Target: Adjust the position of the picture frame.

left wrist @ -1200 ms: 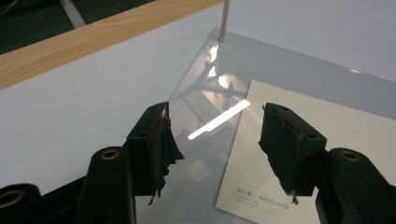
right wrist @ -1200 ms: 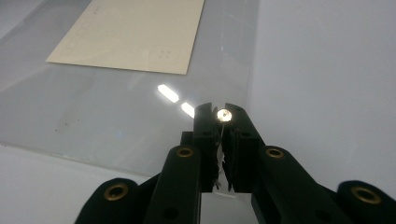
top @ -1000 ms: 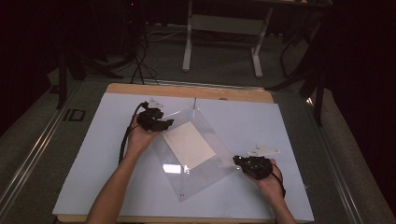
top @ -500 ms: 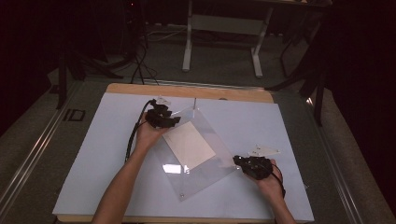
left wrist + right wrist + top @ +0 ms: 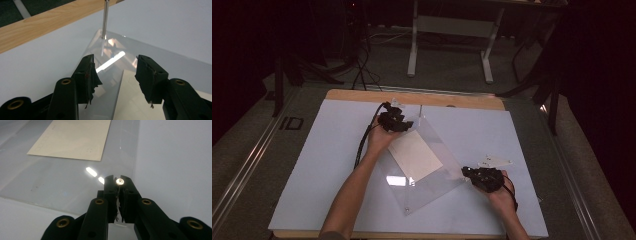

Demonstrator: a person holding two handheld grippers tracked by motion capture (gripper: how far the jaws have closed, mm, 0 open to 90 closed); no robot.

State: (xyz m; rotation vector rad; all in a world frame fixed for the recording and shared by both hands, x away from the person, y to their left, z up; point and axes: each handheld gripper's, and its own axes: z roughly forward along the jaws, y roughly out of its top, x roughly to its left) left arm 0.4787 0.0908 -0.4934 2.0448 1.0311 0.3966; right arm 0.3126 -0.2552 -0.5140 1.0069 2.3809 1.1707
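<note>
A clear plastic sheet (image 5: pixel 443 159) lies cornerwise on the white table (image 5: pixel 312 165), with a cream paper (image 5: pixel 414 156) flat at its middle. A thin metal post (image 5: pixel 105 22) stands upright at the sheet's far corner (image 5: pixel 420 111). My left gripper (image 5: pixel 408 125) hovers just short of that post, open with nothing between its jaws (image 5: pixel 115 72). At the sheet's right corner my right gripper (image 5: pixel 465 173) is shut on a small shiny metal pin (image 5: pixel 119 181) held at its fingertips (image 5: pixel 119 187). The paper (image 5: pixel 72 140) lies ahead of it.
The table's wooden far edge (image 5: pixel 452 100) runs just behind the post. A black cable (image 5: pixel 362 142) trails from the left gripper along the forearm. A grey stand's legs (image 5: pixel 447 30) are on the floor beyond the table.
My left gripper has moved right and slightly farther, toward the sheet's far corner and the post. The right gripper has stayed at the right corner.
</note>
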